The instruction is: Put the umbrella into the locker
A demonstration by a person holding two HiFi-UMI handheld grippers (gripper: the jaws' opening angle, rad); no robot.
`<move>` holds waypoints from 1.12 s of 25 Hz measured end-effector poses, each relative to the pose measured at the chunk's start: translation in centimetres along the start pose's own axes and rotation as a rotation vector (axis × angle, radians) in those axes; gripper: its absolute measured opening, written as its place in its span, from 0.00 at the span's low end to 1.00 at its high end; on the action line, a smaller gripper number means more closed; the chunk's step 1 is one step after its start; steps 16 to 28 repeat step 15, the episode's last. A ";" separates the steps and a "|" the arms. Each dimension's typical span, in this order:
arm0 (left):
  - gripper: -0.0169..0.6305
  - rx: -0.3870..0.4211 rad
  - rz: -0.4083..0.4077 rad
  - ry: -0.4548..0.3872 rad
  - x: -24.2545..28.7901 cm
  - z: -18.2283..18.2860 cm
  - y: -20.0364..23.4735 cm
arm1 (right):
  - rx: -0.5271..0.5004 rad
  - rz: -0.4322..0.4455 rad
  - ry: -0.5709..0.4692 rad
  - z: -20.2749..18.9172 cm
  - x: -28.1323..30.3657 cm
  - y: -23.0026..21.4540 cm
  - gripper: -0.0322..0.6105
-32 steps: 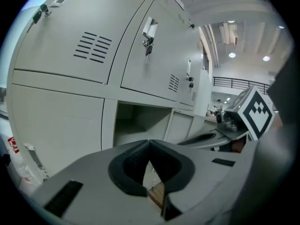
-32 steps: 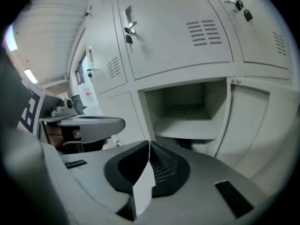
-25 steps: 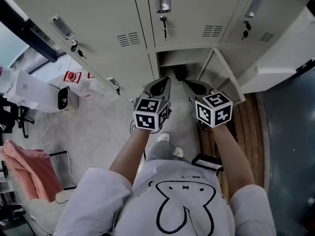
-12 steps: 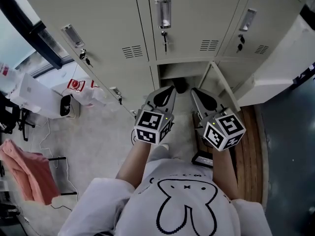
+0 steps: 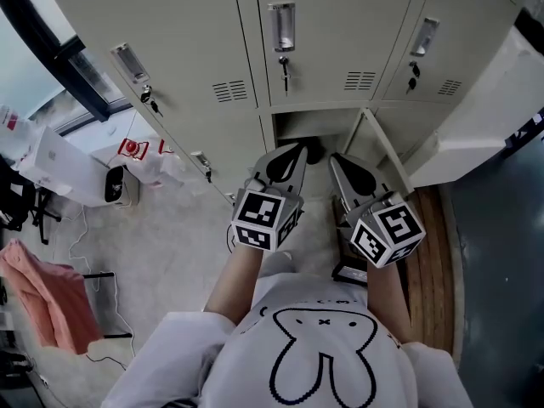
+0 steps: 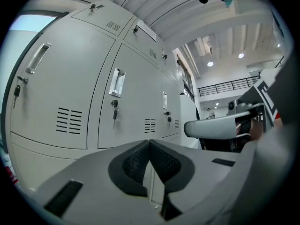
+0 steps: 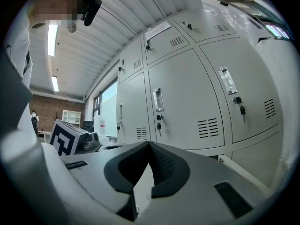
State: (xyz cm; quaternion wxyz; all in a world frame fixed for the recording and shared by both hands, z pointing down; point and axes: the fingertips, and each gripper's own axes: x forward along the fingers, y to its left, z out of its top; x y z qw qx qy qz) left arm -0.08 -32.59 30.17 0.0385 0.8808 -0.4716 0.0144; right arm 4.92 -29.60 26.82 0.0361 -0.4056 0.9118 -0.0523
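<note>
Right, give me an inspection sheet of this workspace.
Surface: pale floor, wood strip at right.
Job's things: bottom locker open, door swung right; dark thing inside, cannot tell whether umbrella.
Clutter: pink cloth, white box, red-and-white bag, all at left.
Grippers: left gripper shut, empty; right gripper shut, empty.
Cables: thin cable on floor at left.
Surroundings: closed lockers, keys in locks; window at left.
</note>
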 end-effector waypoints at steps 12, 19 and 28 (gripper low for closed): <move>0.03 0.010 -0.013 0.012 -1.5 -0.2 -0.9 | -0.027 -0.001 -0.035 0.9 -1.3 1.1 0.03; 0.03 0.015 -0.019 0.025 -1.8 -0.5 -1.2 | -0.029 -0.003 -0.031 0.7 -1.3 1.4 0.03; 0.03 0.015 -0.019 0.025 -1.8 -0.5 -1.2 | -0.029 -0.003 -0.031 0.7 -1.3 1.4 0.03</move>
